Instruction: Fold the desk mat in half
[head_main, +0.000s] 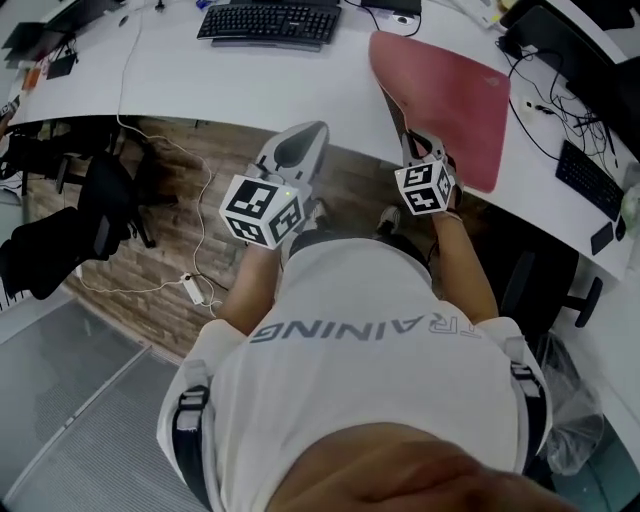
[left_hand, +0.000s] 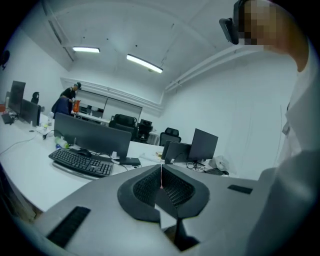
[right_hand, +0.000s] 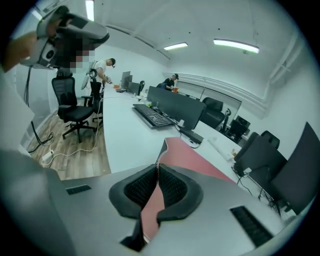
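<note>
**Right gripper.** Your right gripper (head_main: 412, 140) has its jaws closed on the desk mat (head_main: 450, 100). In the right gripper view, the red sheet passes between the two ribbed pads (right_hand: 172, 187) and runs out ahead of them onto the desk (head_main: 250, 80). The clamped portion is the mat's near edge, which is raised off the desk surface.

**Left gripper.** Your left gripper (head_main: 308, 132) has its jaws brought together. In the left gripper view, the pads (left_hand: 150, 185) meet at the tips and hold nothing. The gripper hangs in front of the desk edge, clear of the mat.

**Desk mat.** The mat lies on the white desk at the right of the head view. Its far part rests flat. Its near end extends past the front edge of the desk. The left border curls upward and shows a dark underside.

**Surroundings.** A black keyboard (head_main: 268, 22) sits on the desk, well apart from the mat to its left.
</note>
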